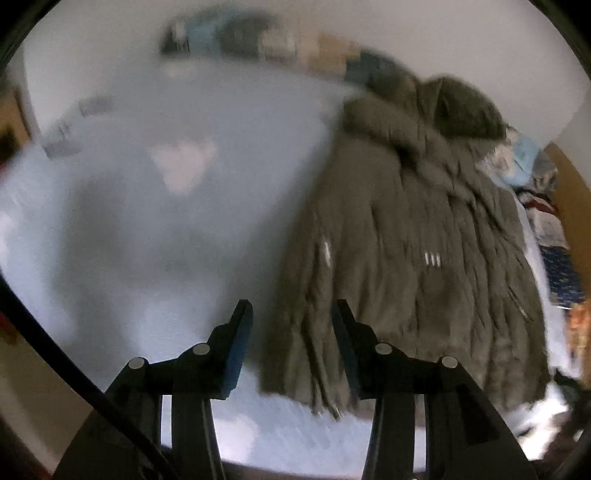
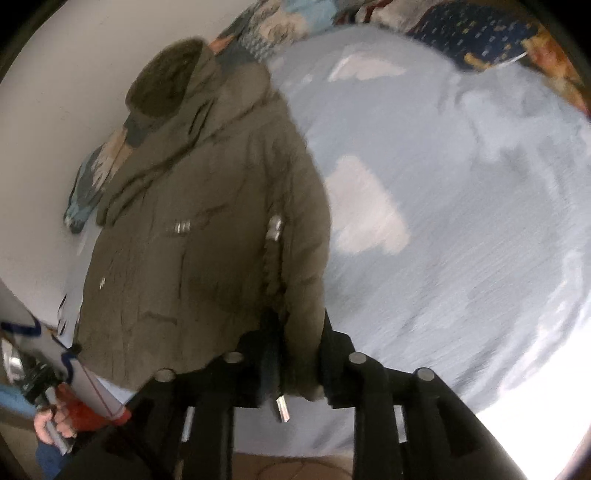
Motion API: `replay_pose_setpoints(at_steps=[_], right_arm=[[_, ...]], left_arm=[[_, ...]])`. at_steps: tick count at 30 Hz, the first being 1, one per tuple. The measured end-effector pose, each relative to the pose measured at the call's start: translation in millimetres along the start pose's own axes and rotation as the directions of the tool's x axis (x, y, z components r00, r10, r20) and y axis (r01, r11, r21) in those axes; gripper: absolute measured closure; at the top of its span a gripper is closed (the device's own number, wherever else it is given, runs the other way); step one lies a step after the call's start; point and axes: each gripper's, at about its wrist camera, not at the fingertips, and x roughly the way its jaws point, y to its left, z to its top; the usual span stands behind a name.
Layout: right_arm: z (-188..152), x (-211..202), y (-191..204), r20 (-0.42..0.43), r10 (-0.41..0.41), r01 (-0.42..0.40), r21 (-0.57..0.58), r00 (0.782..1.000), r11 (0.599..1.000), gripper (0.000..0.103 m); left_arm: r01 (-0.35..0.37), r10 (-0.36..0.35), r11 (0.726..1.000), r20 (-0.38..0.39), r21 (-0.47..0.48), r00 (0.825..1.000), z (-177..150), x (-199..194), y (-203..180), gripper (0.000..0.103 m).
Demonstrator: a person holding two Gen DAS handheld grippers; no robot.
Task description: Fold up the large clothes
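Note:
An olive-green hooded padded jacket (image 1: 413,236) lies on a light blue bed sheet (image 1: 155,229), hood at the far end. My left gripper (image 1: 293,314) is open, above the sheet at the jacket's near left hem, holding nothing. In the right wrist view the jacket (image 2: 192,229) fills the left half. My right gripper (image 2: 297,332) is shut on the jacket's lower front edge by the zipper, and a metal zipper pull (image 2: 281,408) hangs below the jaws. The left wrist view is motion-blurred.
Patterned pillows and bedding (image 2: 476,33) lie along the far side of the bed, also in the left wrist view (image 1: 554,236). A white wall (image 2: 55,110) stands behind the jacket. The person's hand on the other gripper's handle (image 2: 55,421) shows at lower left.

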Motion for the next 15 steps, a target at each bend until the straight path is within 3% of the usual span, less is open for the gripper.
replay_pose_setpoints(at_steps=[2, 4, 6, 7, 8, 9, 11, 13, 15], right_arm=[[6, -20, 7, 0.097, -0.063, 0.068, -0.047, 0.993, 0.997, 0.056], [8, -45, 23, 0.241, -0.139, 0.171, -0.118, 0.961, 0.978, 0.056], [5, -73, 49, 0.429, -0.199, 0.300, -0.182, 0.881, 0.937, 0.032], [0, -86, 67, 0.534, -0.230, 0.388, -0.205, 0.814, 0.899, 0.005], [-9, -100, 85, 0.643, -0.224, 0.463, -0.229, 0.732, 0.856, 0.000], [-19, -109, 99, 0.718, -0.190, 0.503, -0.250, 0.669, 0.827, 0.000], [-32, -117, 119, 0.791, -0.144, 0.545, -0.265, 0.595, 0.796, 0.000], [-32, -113, 128, 0.784, -0.124, 0.534, -0.288, 0.608, 0.795, 0.000], [-28, -103, 127, 0.736, -0.113, 0.495, -0.325, 0.668, 0.806, 0.000]], left_arm=[[-0.023, 0.019, 0.999, 0.099, 0.038, 0.995, 3, -16, -11, 0.057], [-0.010, -0.003, 0.997, 0.167, 0.078, 0.986, 5, -27, -24, 0.053], [0.003, -0.027, 0.993, 0.197, 0.117, 0.980, 5, -32, -36, 0.053], [0.006, -0.035, 0.990, 0.205, 0.140, 0.978, 4, -33, -44, 0.053], [0.003, -0.039, 0.985, 0.208, 0.171, 0.977, 3, -31, -53, 0.053], [-0.001, -0.039, 0.982, 0.207, 0.189, 0.978, 2, -31, -57, 0.053], [-0.005, -0.041, 0.974, 0.200, 0.225, 0.979, 0, -27, -67, 0.053], [-0.005, -0.045, 0.969, 0.195, 0.247, 0.980, -2, -25, -74, 0.053], [-0.010, -0.046, 0.963, 0.199, 0.270, 0.979, -6, -26, -79, 0.053]])
